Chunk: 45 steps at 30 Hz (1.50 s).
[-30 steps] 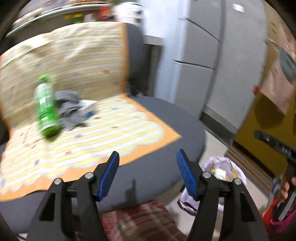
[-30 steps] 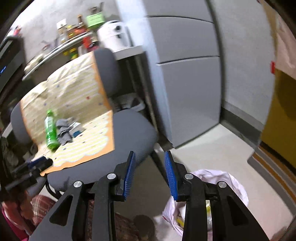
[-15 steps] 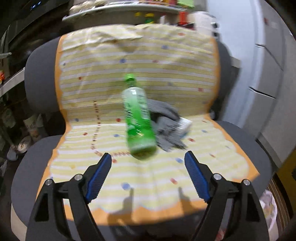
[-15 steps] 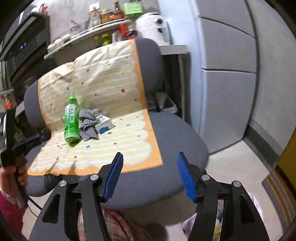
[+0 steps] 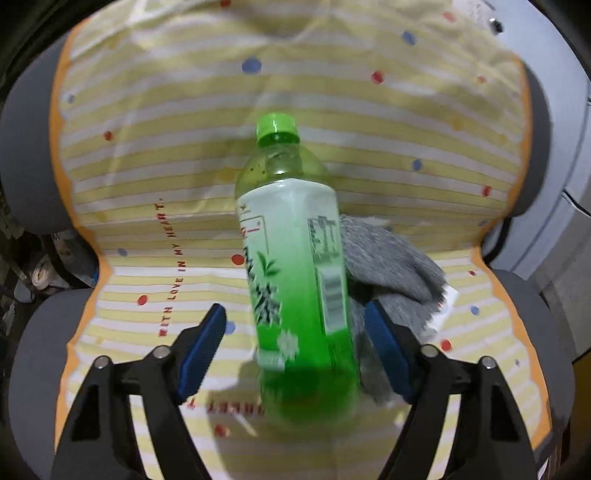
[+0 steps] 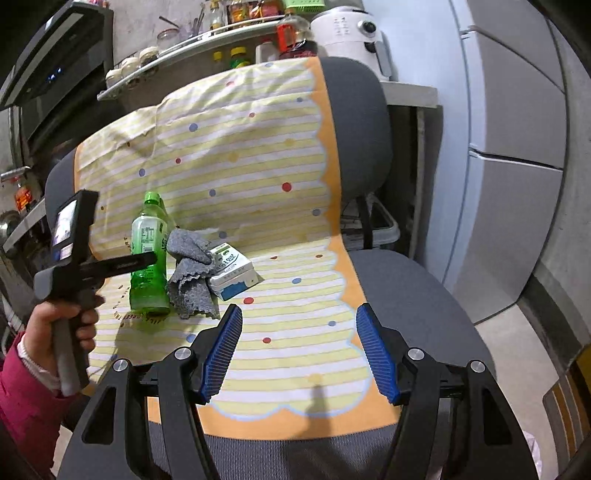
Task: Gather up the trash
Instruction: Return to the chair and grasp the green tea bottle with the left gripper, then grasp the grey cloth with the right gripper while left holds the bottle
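Observation:
A green tea bottle (image 5: pixel 295 280) lies on the striped yellow cushion cover (image 5: pixel 177 173) of a grey office chair. My left gripper (image 5: pixel 295 350) is open, its blue pads on either side of the bottle's lower body without touching it. A grey rag (image 5: pixel 391 258) lies just right of the bottle. In the right wrist view the bottle (image 6: pixel 147 258), the rag (image 6: pixel 190 273) and a small white and blue carton (image 6: pixel 234 275) lie together on the seat, and the left gripper (image 6: pixel 122 264) reaches the bottle. My right gripper (image 6: pixel 299 350) is open and empty above the seat's front.
The chair's grey seat (image 6: pixel 406 291) sticks out to the right of the cover. A shelf with jars and bottles (image 6: pixel 207 33) and a white appliance (image 6: pixel 351 33) stand behind the chair. Grey cabinets (image 6: pixel 509 122) are at the right, above bare floor (image 6: pixel 517 350).
My left gripper swung from the chair's side onto the bottle and closed in until its pads flank it. My right gripper turned from the floor bag toward the seat and opened wider.

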Available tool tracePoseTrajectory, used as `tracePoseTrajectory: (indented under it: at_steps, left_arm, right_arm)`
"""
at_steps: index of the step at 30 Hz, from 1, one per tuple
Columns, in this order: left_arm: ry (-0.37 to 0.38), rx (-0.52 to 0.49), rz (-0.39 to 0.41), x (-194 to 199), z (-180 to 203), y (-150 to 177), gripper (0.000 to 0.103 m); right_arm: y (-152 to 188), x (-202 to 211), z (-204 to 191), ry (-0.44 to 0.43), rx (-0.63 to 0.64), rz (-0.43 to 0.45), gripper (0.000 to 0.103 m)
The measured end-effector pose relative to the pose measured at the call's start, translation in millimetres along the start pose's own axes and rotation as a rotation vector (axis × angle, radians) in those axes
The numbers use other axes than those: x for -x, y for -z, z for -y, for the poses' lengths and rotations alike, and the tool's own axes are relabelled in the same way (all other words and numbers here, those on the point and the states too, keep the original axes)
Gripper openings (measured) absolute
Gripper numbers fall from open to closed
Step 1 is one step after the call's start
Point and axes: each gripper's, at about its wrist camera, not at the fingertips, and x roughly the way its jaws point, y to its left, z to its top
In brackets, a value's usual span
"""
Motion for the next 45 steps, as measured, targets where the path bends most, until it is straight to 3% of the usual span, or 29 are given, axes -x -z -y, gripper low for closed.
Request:
tracePoseTrajectory:
  at_steps: [4,7,15,20,26,30,33,35,38,39,41,45]
  left_arm:
    - [-0.014,-0.007,-0.036,-19,4,-3,0.06]
    - [0.003,-0.005,-0.024,-17,2,1,0.057]
    - [0.084,0.045,0.085,54,-40,38,0.056]
    - [0.096,0.064,0.118,90,-70,60,0.056]
    - [0.078,0.084,0.141,94,-87,68,0.056]
    - [0.086,0.095,0.129,88,-92,68,0.056]
    - [0.096,0.1,0.123,82,-93,69,0.056]
    - [0.097,0.095,0.117,80,-93,70,0.056]
    - [0.101,0.096,0.11,79,-94,72,0.056]
    - [0.098,0.095,0.11,79,-94,73,0.056]
    - [0.089,0.09,0.118,85,-93,75,0.056]
    - [0.075,0.081,0.148,103,-90,77,0.056]
  right_arm:
    - [2,-10,-6,0.0,0.01,-0.025,0.065]
    - [2,-12,-11,-0.001,0.014,-0.033,0.065]
    - [2,-29,-47,-0.073,0.063,-0.058,0.065]
    - [-7,-68,-90,-0.156,0.136,-0.078,0.065]
    - [-29,-137,-126,-0.191,0.177,-0.125,0.058]
    - [-44,-168,-142,-0.174,0.22,-0.108,0.076]
    - [-48,-187,-151,-0.167,0.271,-0.125,0.078]
    - [-46,-198,-155,-0.173,0.295,-0.173,0.074]
    - [-33,-198,-161,-0.166,0.348,-0.211,0.037]
    - [-29,-191,-162,-0.174,0.361,-0.213,0.015]
    - [-30,-172,-157,-0.208,0.335,-0.177,0.013]
    - [-56,-92,-132,-0.295,0.207,-0.02,0.012]
